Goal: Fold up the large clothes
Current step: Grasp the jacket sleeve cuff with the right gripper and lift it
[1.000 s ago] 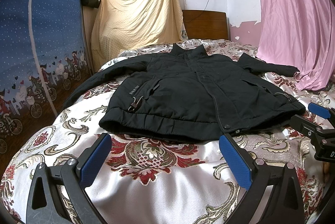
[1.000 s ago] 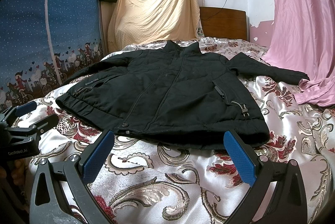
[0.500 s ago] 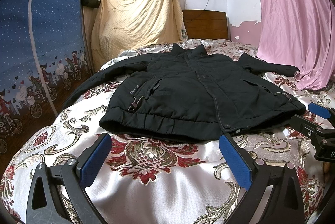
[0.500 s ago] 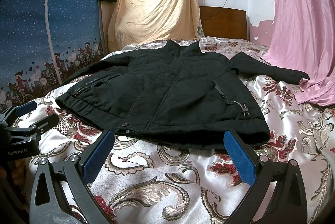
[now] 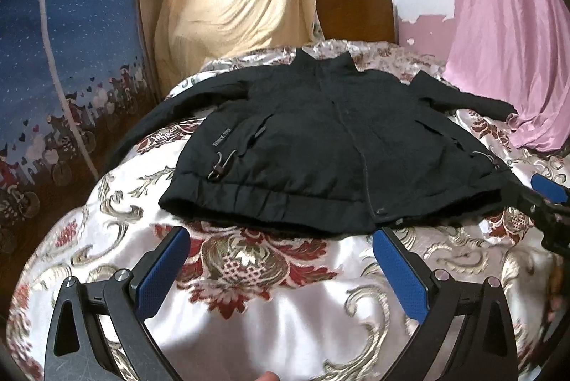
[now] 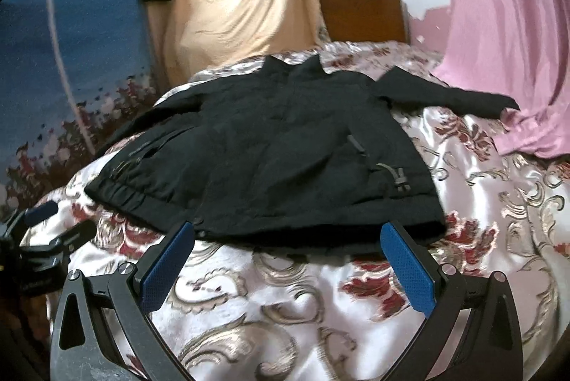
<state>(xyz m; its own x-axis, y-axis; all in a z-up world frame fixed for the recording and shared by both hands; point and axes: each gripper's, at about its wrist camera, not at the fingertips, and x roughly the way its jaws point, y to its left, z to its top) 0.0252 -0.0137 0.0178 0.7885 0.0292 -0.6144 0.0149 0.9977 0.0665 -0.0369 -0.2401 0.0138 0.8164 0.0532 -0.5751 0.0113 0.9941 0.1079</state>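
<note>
— So, where does the black jacket (image 5: 342, 145) lie?

— It is spread flat and face up on the bed (image 5: 270, 302), on a satin cover with red and gold flowers. Its long axis runs away from both cameras: the collar is at the far end, toward the wooden headboard (image 5: 356, 15), and the hem is the near edge. The sleeves reach out to either side; the right-hand sleeve (image 6: 452, 97) ends just beside a pink curtain (image 6: 506, 35).

— And the tools, relative to it?

— Both sit just short of the hem, pointing forward along the jacket. The left hand-held gripper (image 5: 281, 259) has its blue pads spread wide, holding nothing, facing the hem's left half. The right hand-held gripper (image 6: 286, 254) is likewise spread and empty; its pad tips seem to reach the hem edge on the right half, though contact is unclear because that view is blurred.

— Which is nearer?

— The right one, by a little, as I judge it. Each has its own hem corner or sleeve on its own side, so a fold would likely start from there.
</note>
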